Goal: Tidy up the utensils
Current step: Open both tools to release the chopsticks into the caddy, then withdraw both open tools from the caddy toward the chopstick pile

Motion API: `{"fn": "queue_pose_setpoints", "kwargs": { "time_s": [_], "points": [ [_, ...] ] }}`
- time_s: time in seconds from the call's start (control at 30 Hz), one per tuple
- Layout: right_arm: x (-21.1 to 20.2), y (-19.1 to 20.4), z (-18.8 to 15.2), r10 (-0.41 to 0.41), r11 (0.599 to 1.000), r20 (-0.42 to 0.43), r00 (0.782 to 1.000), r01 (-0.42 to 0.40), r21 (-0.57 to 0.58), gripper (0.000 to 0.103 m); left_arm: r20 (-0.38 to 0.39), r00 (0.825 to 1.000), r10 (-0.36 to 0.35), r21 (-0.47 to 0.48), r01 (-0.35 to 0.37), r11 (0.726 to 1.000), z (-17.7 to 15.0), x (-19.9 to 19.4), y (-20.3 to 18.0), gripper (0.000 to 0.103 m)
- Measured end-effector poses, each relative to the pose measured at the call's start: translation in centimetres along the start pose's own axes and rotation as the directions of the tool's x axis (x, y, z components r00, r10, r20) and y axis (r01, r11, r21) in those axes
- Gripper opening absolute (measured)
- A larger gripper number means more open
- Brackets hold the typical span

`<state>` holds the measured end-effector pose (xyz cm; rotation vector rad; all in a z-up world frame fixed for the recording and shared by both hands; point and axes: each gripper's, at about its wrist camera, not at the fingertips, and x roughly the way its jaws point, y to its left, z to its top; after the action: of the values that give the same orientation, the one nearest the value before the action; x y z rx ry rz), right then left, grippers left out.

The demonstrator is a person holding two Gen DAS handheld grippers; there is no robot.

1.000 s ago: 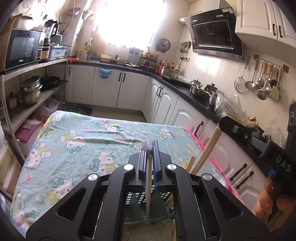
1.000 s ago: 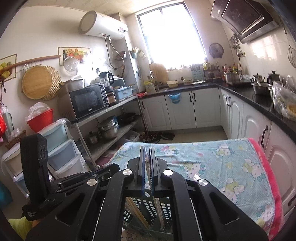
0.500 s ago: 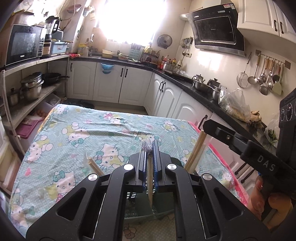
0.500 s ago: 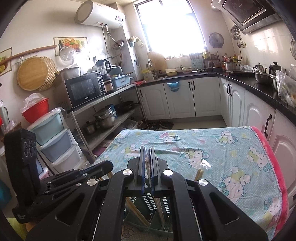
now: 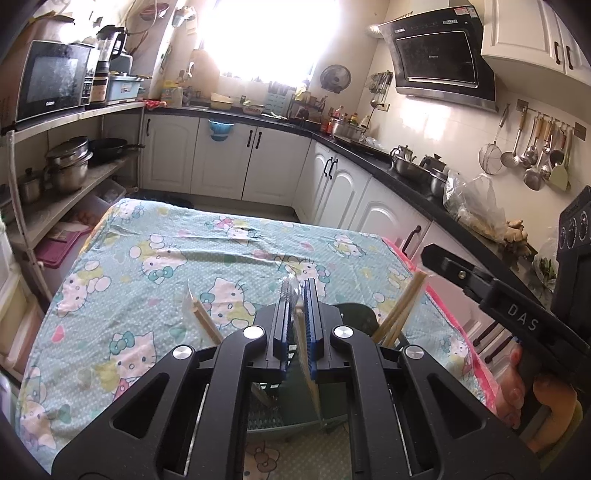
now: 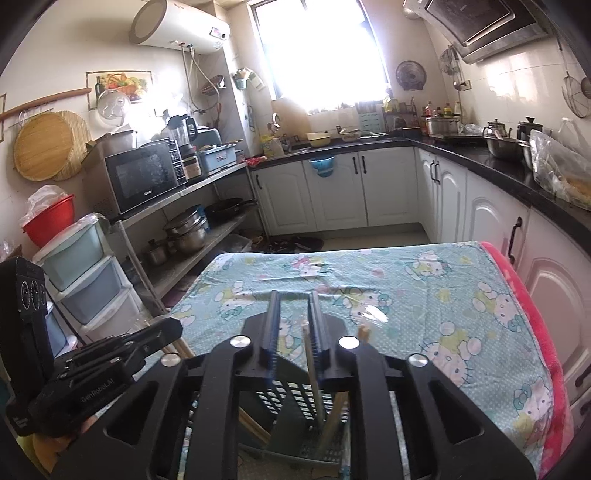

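On the cloth-covered table (image 5: 155, 258), a green holder (image 6: 295, 421) at six o'clock already keeps several chopsticks (image 5: 400, 310). The left gripper (image 5: 297, 291) clenches a wrapped stick (image 5: 308, 369) above it; the right gripper (image 6: 293, 295) stands released, its stick (image 6: 314, 365) resting inside. Sorting looks nearly finished.

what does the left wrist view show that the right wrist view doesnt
Only the left wrist view shows the hanging ladles and strainer on the wall rail, and the left gripper holding a wrapped utensil.

Only the right wrist view shows the water heater, the red basin, the plastic drawers, and the right gripper open over a chopstick.

Both show the microwave, the cartoon-cat tablecloth and the slotted utensil basket holding chopsticks.
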<state>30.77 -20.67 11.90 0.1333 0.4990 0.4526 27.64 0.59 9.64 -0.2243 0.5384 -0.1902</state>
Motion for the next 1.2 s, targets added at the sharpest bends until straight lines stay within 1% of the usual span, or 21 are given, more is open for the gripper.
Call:
{"fn": "queue_pose_setpoints", "kwargs": {
  "time_s": [0.13,0.2,0.27,0.33,0.4,0.53,0.6,0.77,0.83,0.9,0.97,1.0,1.07,1.13,1.2],
  "points": [
    [-0.6,-0.4,-0.2,-0.018,1.000,0.008,1.000,0.018,-0.008,0.020,-0.007,1.000,-0.001,-0.003,0.001,1.000,-0.3,0.0,0.1,0.003],
    [-1.0,-0.6,-0.3,-0.027,1.000,0.016,1.000,0.027,-0.008,0.025,-0.011,1.000,-0.003,-0.003,0.003,1.000,-0.5,-0.1,0.1,0.003],
    [-1.4,-0.8,-0.5,-0.034,0.999,0.022,0.999,0.034,-0.011,0.027,-0.013,1.000,-0.002,-0.003,0.002,1.000,-0.7,-0.2,0.2,0.004],
    [-1.7,-0.9,-0.6,-0.042,0.999,0.025,0.999,0.042,-0.014,0.029,-0.015,1.000,0.000,-0.007,0.000,1.000,-0.7,-0.3,0.2,0.010],
    [-2.0,-1.0,-0.7,-0.046,0.999,0.026,0.999,0.046,-0.014,0.030,-0.018,1.000,0.001,-0.011,-0.001,1.000,-0.9,-0.5,0.3,0.019],
    [-2.7,-1.0,-1.0,-0.059,0.998,0.031,0.998,0.060,-0.019,0.036,-0.017,1.000,0.005,-0.014,-0.006,1.000,-1.1,-1.0,0.5,0.025],
    [-3.1,-1.1,-1.1,-0.064,0.998,0.034,0.997,0.065,-0.019,0.037,-0.014,1.000,0.008,-0.014,-0.008,1.000,-1.3,-1.3,0.6,0.032],
    [-4.0,-1.1,-1.7,-0.072,0.997,0.040,0.997,0.073,-0.027,0.043,-0.005,1.000,0.008,-0.020,-0.008,1.000,-1.7,-2.2,0.6,0.043],
    [-4.4,-1.0,-2.0,-0.076,0.997,0.044,0.996,0.077,-0.030,0.045,0.002,1.000,0.008,-0.023,-0.008,1.000,-1.8,-2.6,0.6,0.048],
    [-4.9,-0.9,-2.2,-0.080,0.996,0.049,0.996,0.082,-0.036,0.047,0.011,1.000,0.008,-0.025,-0.007,1.000,-2.0,-3.1,0.6,0.055],
    [-5.4,-0.8,-2.5,-0.082,0.996,0.056,0.995,0.085,-0.038,0.051,0.018,1.000,0.011,-0.026,-0.010,1.000,-2.1,-3.6,0.6,0.057],
    [-5.6,-0.8,-2.7,-0.083,0.996,0.059,0.995,0.085,-0.039,0.052,0.022,1.000,0.012,-0.026,-0.011,1.000,-2.2,-3.8,0.6,0.060],
    [-5.9,-0.6,-3.0,-0.086,0.995,0.062,0.994,0.089,-0.045,0.053,0.031,0.999,0.018,-0.023,-0.017,1.000,-2.4,-4.2,0.5,0.066],
    [-6.3,-0.5,-3.4,-0.089,0.995,0.063,0.994,0.092,-0.050,0.054,0.034,0.999,0.022,-0.021,-0.021,1.000,-2.6,-4.6,0.5,0.069],
    [-6.6,-0.4,-3.7,-0.089,0.994,0.063,0.994,0.092,-0.053,0.056,0.037,0.999,0.024,-0.021,-0.023,1.000,-2.9,-5.0,0.5,0.077]
  ]
}}
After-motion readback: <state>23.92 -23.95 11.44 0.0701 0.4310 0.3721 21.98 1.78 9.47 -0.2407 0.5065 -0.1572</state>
